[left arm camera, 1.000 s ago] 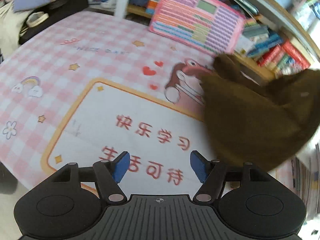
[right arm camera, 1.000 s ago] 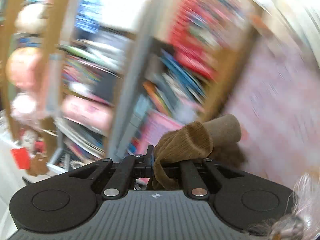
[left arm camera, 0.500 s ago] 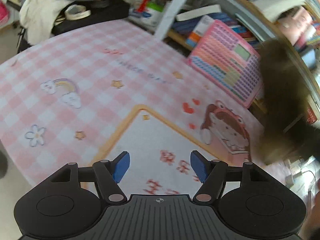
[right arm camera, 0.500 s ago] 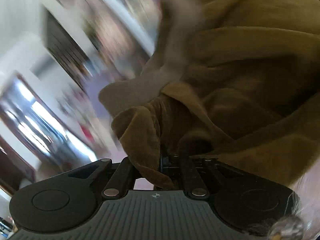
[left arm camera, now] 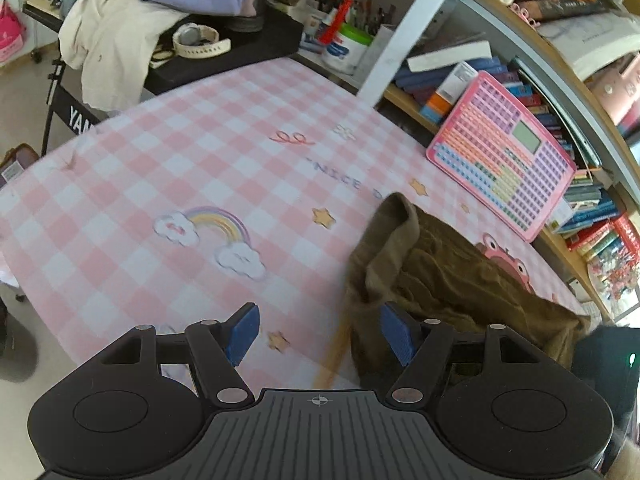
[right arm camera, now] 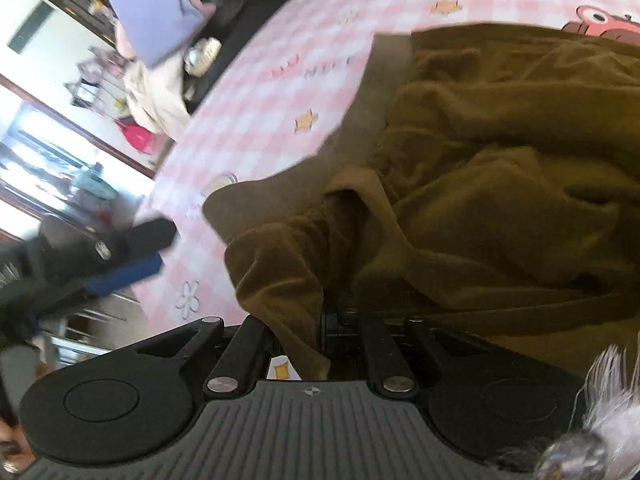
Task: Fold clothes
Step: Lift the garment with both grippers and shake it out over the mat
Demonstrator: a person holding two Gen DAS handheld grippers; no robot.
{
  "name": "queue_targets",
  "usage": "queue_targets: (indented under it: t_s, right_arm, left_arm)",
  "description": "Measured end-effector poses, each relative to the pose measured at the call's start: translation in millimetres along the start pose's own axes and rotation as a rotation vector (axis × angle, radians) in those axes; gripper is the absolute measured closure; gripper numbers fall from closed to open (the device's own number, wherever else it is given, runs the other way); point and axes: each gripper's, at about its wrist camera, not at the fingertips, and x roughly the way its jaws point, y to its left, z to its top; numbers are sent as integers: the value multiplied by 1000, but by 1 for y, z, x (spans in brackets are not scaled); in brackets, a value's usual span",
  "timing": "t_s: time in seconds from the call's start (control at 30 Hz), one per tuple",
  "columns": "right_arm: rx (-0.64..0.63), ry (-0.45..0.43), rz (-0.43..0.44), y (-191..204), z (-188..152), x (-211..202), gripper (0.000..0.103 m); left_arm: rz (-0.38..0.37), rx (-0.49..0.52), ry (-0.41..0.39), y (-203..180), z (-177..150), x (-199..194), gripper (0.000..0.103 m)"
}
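brown garment (right arm camera: pixel 500 168) cut off by the right edge, bunched over the right gripper (right arm camera: pixel 324 320) and hiding its fingertips. room on the left too blurred to tell. books (left arm camera: pixel 592 216) too small to read.

Table covered by pink checked cloth (left arm camera: pixel 208 152) printed with rainbow, stars and cartoon figure, crumpled brown garment (left arm camera: pixel 448 280) lying on it, pink keyboard toy (left arm camera: pixel 504 160) propped at far edge

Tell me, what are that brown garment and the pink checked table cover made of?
The brown garment looks like soft, matte fleece or velour: fuzzy nap, thick limp folds. The pink checked table cover seems a smooth printed mat, perhaps vinyl: flat, wrinkle-free, with cartoon prints.
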Motion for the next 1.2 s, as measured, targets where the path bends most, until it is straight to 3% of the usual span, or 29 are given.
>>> queue_targets:
  t_s: [0.13, 0.23, 0.43, 0.53, 0.67, 0.83, 0.9, 1.0, 1.07, 1.13, 1.2]
  right_arm:
    - [52, -46, -27, 7, -4, -14, 88]
    - [79, -113, -76, 18, -6, -37, 62]
    - [253, -273, -226, 1, -27, -92, 60]
    - [327, -334, -311, -9, -34, -110, 60]
    - [338, -369, -337, -7, -42, -123, 59]
    - [371, -394, -437, -7, -35, -123, 59]
    - [389, -401, -490, -11, -31, -125, 59]
    - [412, -405, -560, -19, -28, -126, 55]
    - [426, -387, -592, -27, -26, -122, 53]
    - [454, -361, -613, -37, -27, -115, 55]
    - [479, -344, -599, -45, -29, -109, 69]
  left_arm:
    - [-22, 8, -11, 11, 17, 10, 34]
    - [-55, 61, -14, 6, 27, 20, 34]
    - [-138, 235, -40, -18, 37, 41, 38]
    - [-175, 273, -8, -28, 44, 58, 38]
    - [-261, 297, 25, -44, 56, 76, 38]
    - [-235, 362, 75, -66, 60, 121, 39]
    - [-221, 378, 108, -73, 60, 139, 68]
    - [-222, 406, 153, -79, 57, 151, 93]
    - [-239, 420, 155, -79, 55, 151, 101]
    - [-254, 387, 128, -72, 63, 143, 101]
    - [-216, 325, 0, -60, 80, 127, 101]
